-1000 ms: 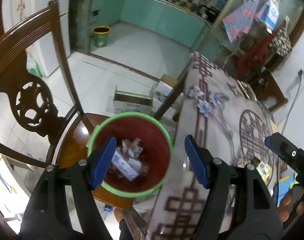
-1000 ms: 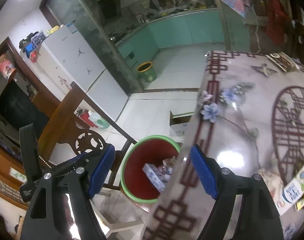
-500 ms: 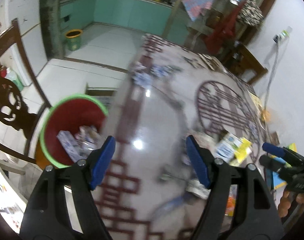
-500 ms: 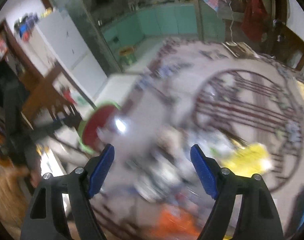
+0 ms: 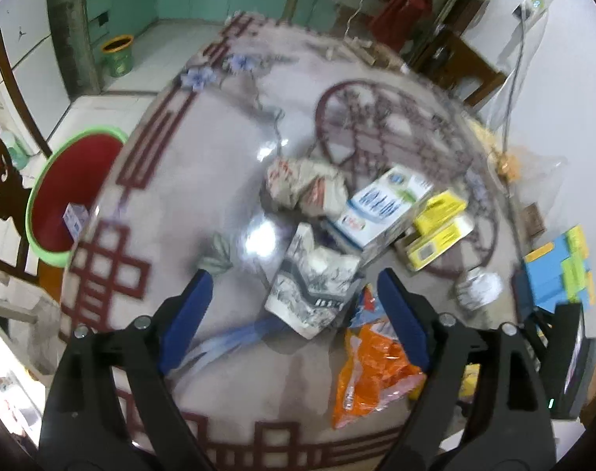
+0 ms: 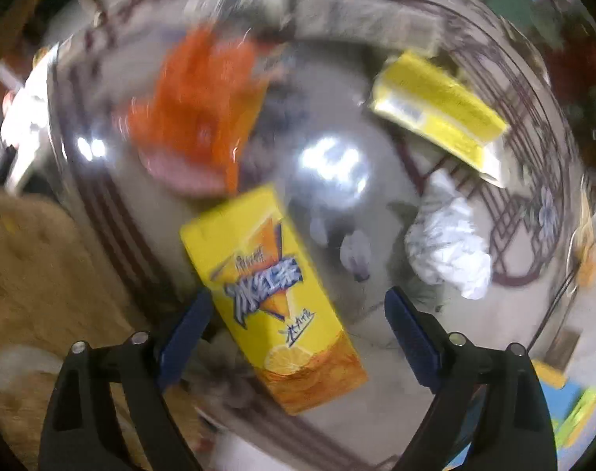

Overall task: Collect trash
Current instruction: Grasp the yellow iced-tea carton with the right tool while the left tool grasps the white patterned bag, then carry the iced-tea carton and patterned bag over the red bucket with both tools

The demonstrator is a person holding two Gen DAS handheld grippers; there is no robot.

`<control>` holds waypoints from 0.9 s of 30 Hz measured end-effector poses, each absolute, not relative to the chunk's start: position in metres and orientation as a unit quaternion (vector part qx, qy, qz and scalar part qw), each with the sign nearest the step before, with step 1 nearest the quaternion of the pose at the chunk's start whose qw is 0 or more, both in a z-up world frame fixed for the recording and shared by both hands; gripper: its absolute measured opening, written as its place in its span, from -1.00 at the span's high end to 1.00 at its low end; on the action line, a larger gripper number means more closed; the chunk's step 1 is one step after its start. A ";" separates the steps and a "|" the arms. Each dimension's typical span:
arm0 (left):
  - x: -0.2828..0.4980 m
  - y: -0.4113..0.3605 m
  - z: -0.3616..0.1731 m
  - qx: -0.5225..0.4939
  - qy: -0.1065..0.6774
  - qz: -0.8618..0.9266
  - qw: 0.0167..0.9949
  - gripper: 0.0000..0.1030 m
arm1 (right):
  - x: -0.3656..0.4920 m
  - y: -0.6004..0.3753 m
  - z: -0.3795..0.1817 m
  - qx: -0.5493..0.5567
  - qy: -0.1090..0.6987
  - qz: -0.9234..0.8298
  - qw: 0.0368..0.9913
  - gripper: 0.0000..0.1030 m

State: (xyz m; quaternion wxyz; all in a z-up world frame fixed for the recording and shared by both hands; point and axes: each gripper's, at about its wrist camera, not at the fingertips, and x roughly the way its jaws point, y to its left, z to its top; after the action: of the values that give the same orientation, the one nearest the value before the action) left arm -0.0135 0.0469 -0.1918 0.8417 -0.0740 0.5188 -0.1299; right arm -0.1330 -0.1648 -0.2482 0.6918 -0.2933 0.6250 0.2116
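Left gripper: the left gripper (image 5: 294,310) is seen above the table (image 5: 203,165), its jaws opening with nothing gripped; a grey-printed tissue pack (image 5: 313,286) lies on the table between and just beyond the blue pads.
Right gripper: the right gripper (image 6: 298,329) is pointed down at the table, its jaws opening, nothing clamped; a yellow drink carton (image 6: 274,298) lies flat between the fingers, untouched by either pad.
Trash on the table: an orange wrapper (image 5: 372,369), a blue-and-white carton (image 5: 384,208), a yellow box (image 5: 439,227), a crumpled paper wad (image 5: 305,188) and a white crumpled tissue (image 6: 451,243) are scattered near one another on the glossy patterned top.
Bin: a red bin with a green rim (image 5: 74,196) is set just beside the table's edge on a wooden chair, a small box visible inside it.
Picture quality: the right wrist view is heavily blurred.
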 end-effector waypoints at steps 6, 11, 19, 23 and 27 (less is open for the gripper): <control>-0.003 0.031 -0.225 -0.062 0.543 -0.117 0.829 -0.62 | -0.125 -0.170 -0.262 -0.251 0.625 0.214 0.708 -0.21; 0.006 0.024 -0.243 -0.064 0.554 -0.106 0.823 -0.61 | -0.084 -0.187 -0.225 -0.110 0.588 0.190 0.779 -0.21; 0.018 0.019 -0.263 -0.086 0.579 -0.095 0.805 0.00 | -0.015 -0.218 -0.173 0.113 0.506 0.137 0.844 -0.21; 0.017 0.024 -0.246 -0.094 0.556 -0.093 0.820 0.01 | 0.010 -0.217 -0.160 0.111 0.500 0.139 0.847 -0.22; 0.013 0.032 -0.227 -0.105 0.534 -0.087 0.834 0.01 | 0.013 -0.206 -0.150 0.121 0.490 0.137 0.852 -0.22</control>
State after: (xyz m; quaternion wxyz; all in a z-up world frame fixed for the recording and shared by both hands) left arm 0.0127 0.0316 -0.2275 0.8343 -0.1047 0.5343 -0.0867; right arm 0.0133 -0.2060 -0.1503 0.8521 0.1211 0.4905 0.1368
